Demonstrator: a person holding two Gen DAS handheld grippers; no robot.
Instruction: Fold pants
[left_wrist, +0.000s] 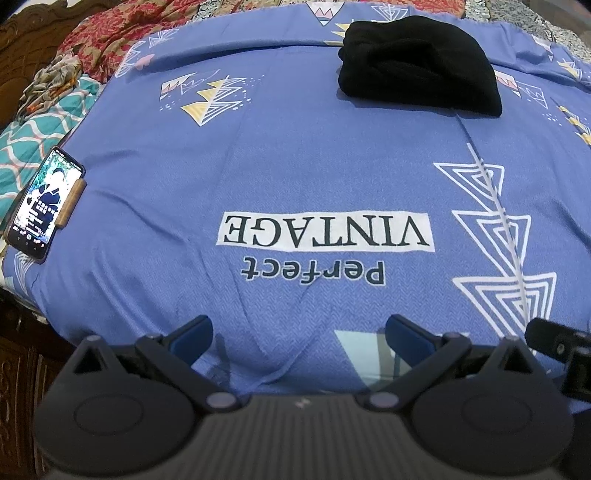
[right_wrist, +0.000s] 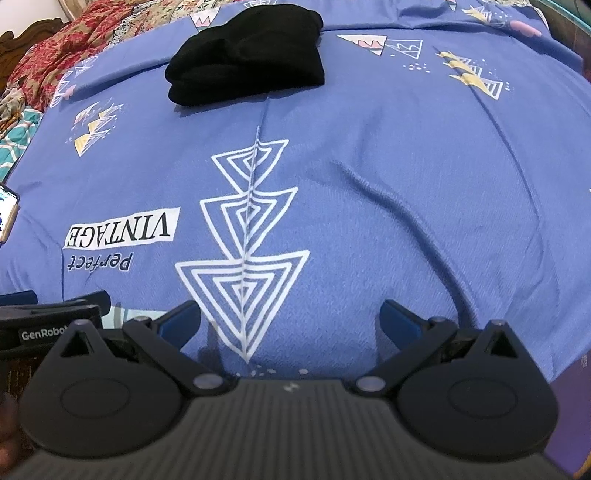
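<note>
The black pants lie folded in a compact bundle at the far side of the blue printed bedsheet. They also show in the right wrist view, upper left of centre. My left gripper is open and empty, low over the near edge of the bed, far from the pants. My right gripper is open and empty too, beside the left one. The left gripper's body shows at the left edge of the right wrist view.
A phone with a lit screen lies at the sheet's left edge. Red floral and teal patterned bedding is heaped at the far left by a carved wooden headboard. The bed's near edge drops off below the grippers.
</note>
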